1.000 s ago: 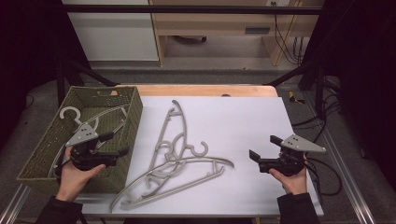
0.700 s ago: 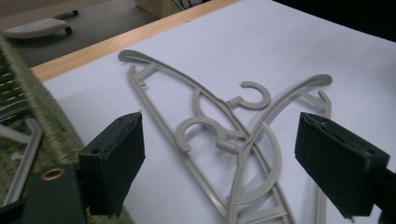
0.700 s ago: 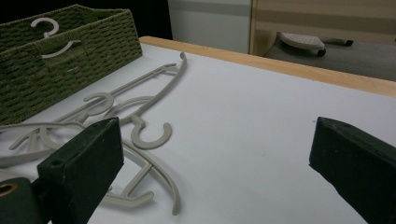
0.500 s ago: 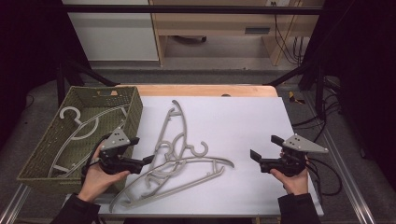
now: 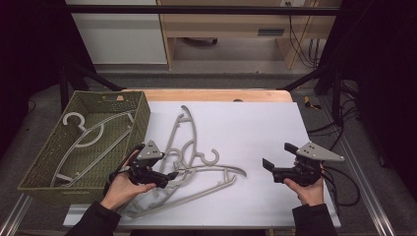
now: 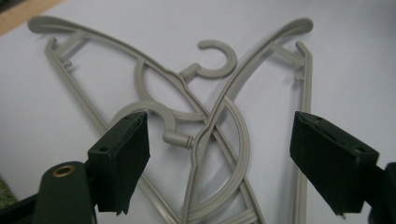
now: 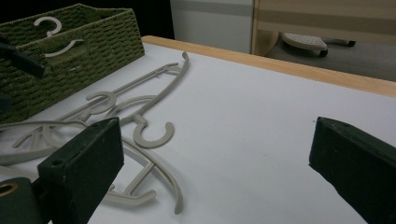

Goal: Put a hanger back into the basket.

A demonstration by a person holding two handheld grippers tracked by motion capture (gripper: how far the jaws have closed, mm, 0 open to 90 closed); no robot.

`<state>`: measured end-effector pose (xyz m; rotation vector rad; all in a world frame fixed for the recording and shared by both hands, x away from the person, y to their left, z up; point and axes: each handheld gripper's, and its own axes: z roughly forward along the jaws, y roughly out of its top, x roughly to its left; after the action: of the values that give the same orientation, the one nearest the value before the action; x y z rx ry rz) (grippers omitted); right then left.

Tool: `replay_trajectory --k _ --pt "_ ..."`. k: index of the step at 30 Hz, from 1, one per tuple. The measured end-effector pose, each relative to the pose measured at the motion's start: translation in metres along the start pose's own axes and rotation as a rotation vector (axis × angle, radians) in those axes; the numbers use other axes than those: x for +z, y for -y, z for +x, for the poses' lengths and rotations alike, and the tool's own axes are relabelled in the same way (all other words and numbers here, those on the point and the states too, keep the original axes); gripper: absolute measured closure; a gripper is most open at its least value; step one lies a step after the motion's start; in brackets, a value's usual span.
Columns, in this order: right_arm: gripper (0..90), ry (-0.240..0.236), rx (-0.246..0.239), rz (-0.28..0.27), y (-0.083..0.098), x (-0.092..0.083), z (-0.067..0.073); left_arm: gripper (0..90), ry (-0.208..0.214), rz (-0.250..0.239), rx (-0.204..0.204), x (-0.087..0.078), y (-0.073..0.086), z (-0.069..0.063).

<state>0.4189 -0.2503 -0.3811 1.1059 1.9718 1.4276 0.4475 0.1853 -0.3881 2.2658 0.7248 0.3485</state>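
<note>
Over at the table's left edge sits the green woven basket (image 5: 135, 105), and one pale hanger (image 5: 86, 135) lies flat inside it. The left gripper (image 5: 172, 176) hovers low over the two grey crossed hangers (image 5: 189, 160) on the white sheet (image 5: 246, 128) just beside the basket, jaws wide, just narrowing slightly, pads not touching. The right gripper (image 5: 276, 158) waits well apart, jaws spread, nothing between them.

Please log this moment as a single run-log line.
left claw: open over crossed hangers, closing slightly | right claw: open, nothing held | basket: one hanger inside
</note>
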Motion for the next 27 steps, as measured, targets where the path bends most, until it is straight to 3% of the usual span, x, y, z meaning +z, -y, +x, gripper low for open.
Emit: replay_trajectory --k 6,9,16,27 --pt "3.6 -0.003 -0.001 0.004 0.0 0.002 0.001 20.7 0.01 0.111 0.015 0.02 0.002 0.004" --pt "3.6 -0.006 0.0 0.003 0.0 0.002 0.001 22.6 -0.011 0.147 0.023 0.027 0.003 0.005" --pt "3.6 -0.008 -0.004 0.006 0.0 0.002 0.002 33.5 -0.023 0.193 0.039 0.035 0.006 0.005" --pt "3.6 -0.012 -0.002 0.007 0.0 0.003 0.003 48.5 -0.051 0.306 0.086 0.051 0.008 0.003"
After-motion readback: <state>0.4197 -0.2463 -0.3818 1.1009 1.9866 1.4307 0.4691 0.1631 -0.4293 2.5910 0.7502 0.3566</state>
